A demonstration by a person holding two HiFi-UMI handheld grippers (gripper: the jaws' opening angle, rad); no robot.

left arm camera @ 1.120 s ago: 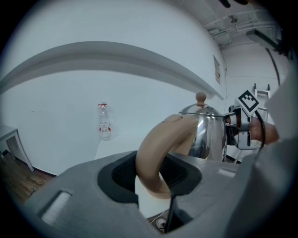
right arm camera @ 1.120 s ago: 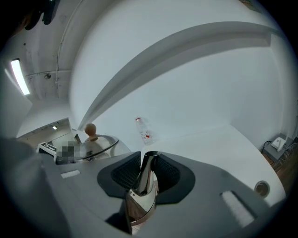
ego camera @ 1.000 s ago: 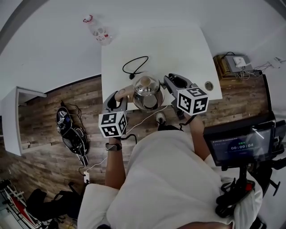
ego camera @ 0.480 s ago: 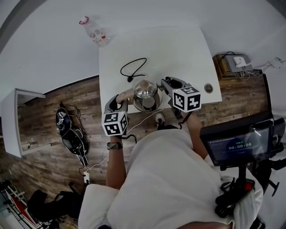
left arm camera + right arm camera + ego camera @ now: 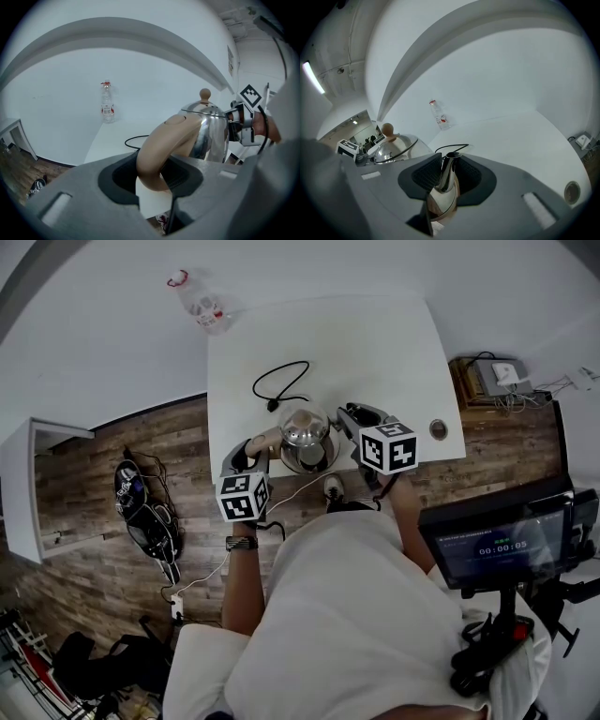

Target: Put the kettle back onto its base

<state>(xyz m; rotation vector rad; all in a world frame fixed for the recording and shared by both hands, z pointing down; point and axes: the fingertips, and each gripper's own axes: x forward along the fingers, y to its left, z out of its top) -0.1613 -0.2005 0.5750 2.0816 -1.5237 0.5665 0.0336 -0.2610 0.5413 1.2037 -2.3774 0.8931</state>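
Just inside the near edge of the white tabletop [image 5: 375, 343], a steel kettle [image 5: 305, 432] hangs upright between both grippers, handle to the person's left and spout to the right, that axis running along the edge. The left gripper [image 5: 152, 176] is clamped on the beige handle [image 5: 161, 145]; the right gripper [image 5: 446, 179] pinches the spout [image 5: 449, 164]. The base cannot be made out and is presumably hidden directly beneath, so the coming move looks straight down. A black cord [image 5: 281, 381] loops nearer the middle.
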